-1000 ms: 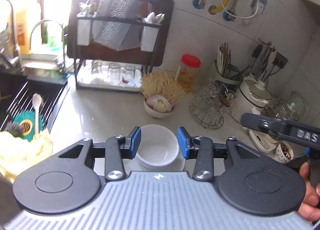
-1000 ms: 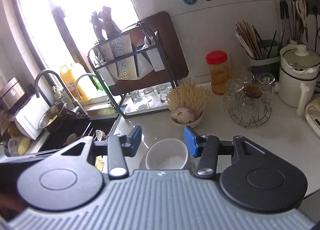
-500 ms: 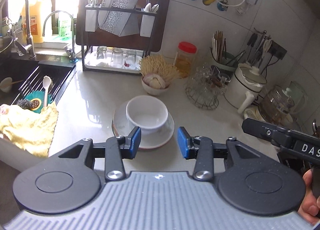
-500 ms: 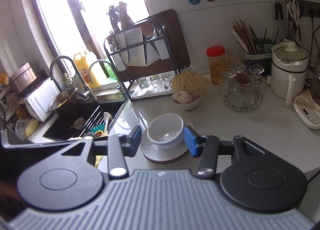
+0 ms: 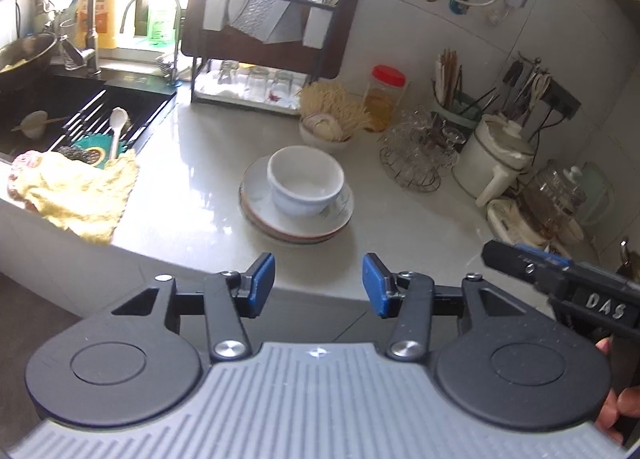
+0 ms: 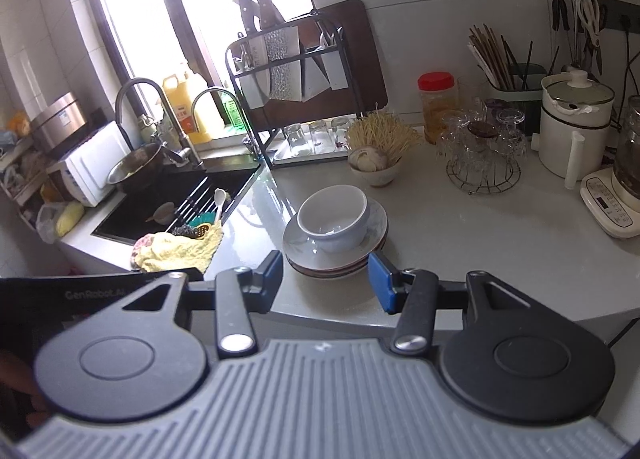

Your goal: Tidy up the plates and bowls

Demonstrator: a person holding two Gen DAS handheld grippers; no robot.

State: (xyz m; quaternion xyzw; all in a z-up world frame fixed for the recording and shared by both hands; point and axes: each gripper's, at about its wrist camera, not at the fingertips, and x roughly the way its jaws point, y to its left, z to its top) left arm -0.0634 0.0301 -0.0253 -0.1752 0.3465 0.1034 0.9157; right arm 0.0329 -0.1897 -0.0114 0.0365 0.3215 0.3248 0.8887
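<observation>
A white bowl (image 5: 306, 179) stands upright on a stack of plates (image 5: 296, 225) on the pale countertop. It also shows in the right wrist view, the bowl (image 6: 333, 217) on the plates (image 6: 340, 259). My left gripper (image 5: 318, 284) is open and empty, held off the counter's front edge, well short of the stack. My right gripper (image 6: 327, 277) is open and empty, just in front of the plates. The right gripper's body (image 5: 560, 279) shows at the right of the left wrist view.
A sink (image 6: 176, 195) with a yellow cloth (image 5: 76, 191) on its edge lies left. A dish rack (image 5: 264, 39) with glasses stands behind. A small bowl with a brush (image 5: 328, 127), a red-lidded jar (image 5: 384, 95), a glass holder (image 5: 420, 155) and a kettle (image 6: 572, 127) stand right.
Both grippers have drawn back and up from the bowl, which stays on the plates. The whole stack and the counter's front edge have come into view.
</observation>
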